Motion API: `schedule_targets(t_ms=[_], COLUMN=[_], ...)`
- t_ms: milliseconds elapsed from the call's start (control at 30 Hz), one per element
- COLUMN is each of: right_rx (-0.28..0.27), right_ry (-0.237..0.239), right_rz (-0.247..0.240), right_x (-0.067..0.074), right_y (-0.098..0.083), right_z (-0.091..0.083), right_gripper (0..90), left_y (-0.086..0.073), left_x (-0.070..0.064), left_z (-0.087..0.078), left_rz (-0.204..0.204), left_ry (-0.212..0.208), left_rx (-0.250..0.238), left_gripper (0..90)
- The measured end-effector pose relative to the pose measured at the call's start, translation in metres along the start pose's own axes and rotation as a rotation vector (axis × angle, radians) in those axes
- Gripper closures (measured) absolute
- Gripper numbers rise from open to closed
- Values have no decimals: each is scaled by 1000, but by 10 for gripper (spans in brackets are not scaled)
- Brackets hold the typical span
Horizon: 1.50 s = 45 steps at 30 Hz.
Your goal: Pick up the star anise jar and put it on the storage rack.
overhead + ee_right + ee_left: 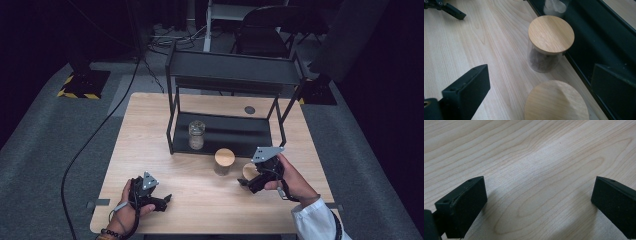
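Spanning the frame, pale wood table (150,130), grey carpet and dark room around it. Right gripper (541,92) spread wide over a round wooden lid (555,101) at table's 4 o'clock. Lidded glass jar (224,161) just beyond, near black shelf rack (225,132) holding another jar (196,135). Left gripper (539,202) gaping, nothing between, at 7 o'clock; bare wood between both
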State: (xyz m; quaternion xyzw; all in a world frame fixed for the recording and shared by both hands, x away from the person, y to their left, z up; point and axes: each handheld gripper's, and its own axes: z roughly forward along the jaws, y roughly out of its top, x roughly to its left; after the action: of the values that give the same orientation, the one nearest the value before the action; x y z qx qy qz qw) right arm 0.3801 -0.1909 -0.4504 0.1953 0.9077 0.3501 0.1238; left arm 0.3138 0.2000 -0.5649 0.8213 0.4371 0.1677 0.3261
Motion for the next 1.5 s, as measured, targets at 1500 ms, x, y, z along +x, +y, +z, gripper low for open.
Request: schedule_targets(t_ms=[1500], right_rx=[210], right_ry=[23], right_rz=[15], right_x=[-12], right_y=[48], right_z=[69], right_gripper=[20], left_y=[0], left_x=[0], left_z=[0], left_rz=[3], left_ry=[-3], left_rx=[0], left_gripper=[0])
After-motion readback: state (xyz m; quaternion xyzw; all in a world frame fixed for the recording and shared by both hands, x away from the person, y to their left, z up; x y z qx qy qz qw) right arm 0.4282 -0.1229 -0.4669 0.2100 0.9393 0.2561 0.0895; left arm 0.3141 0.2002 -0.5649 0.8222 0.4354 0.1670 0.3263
